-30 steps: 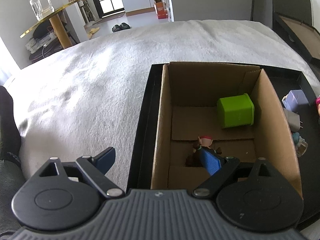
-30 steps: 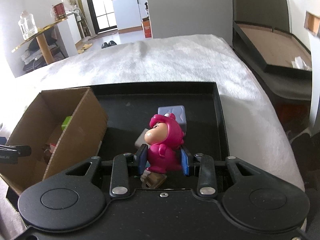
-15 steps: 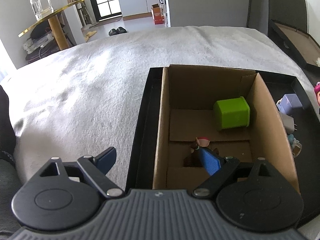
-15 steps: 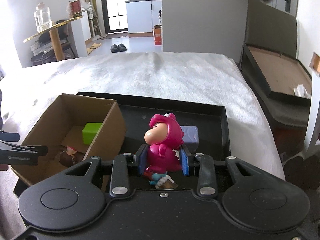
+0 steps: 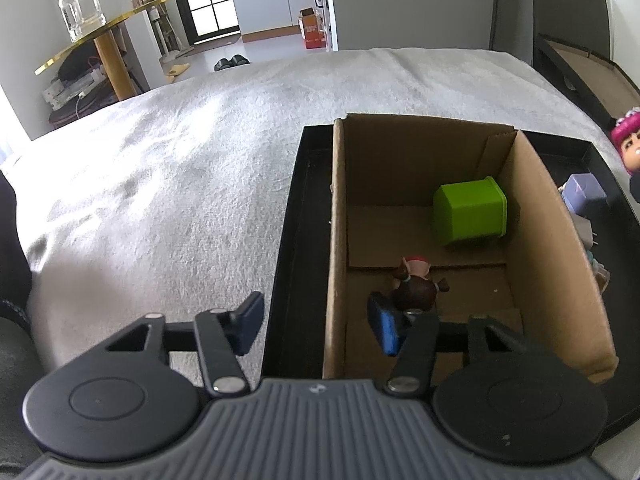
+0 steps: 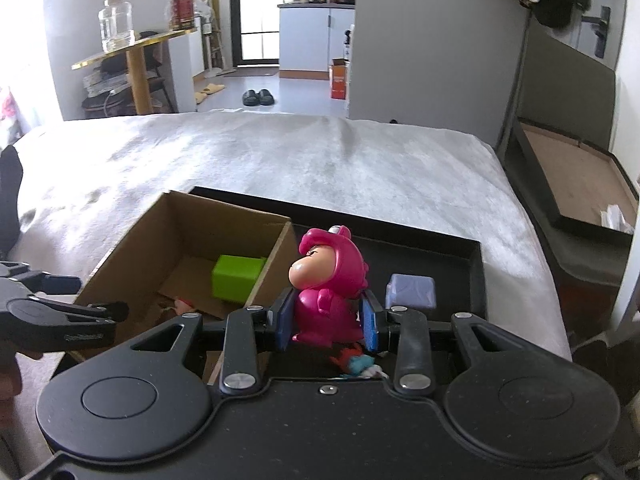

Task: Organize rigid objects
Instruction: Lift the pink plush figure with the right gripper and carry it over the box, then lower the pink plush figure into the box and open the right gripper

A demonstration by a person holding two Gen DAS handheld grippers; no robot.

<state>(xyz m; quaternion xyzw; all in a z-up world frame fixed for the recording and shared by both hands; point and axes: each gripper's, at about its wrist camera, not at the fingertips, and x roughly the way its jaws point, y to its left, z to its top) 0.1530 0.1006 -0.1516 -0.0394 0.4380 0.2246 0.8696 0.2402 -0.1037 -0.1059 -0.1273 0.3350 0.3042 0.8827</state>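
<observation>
**Toys into carton**

Right gripper (image 6: 327,322): clamped on pink figure (image 6: 326,280), raised above black tray (image 6: 448,244) beside carton (image 6: 276,256).
Left gripper (image 5: 316,322): jaws just been closing, astride the carton's left wall, not gripping.
Carton holds green cube (image 5: 470,210), brown doll (image 5: 416,286).
Tray holds lilac block (image 6: 410,291).
</observation>
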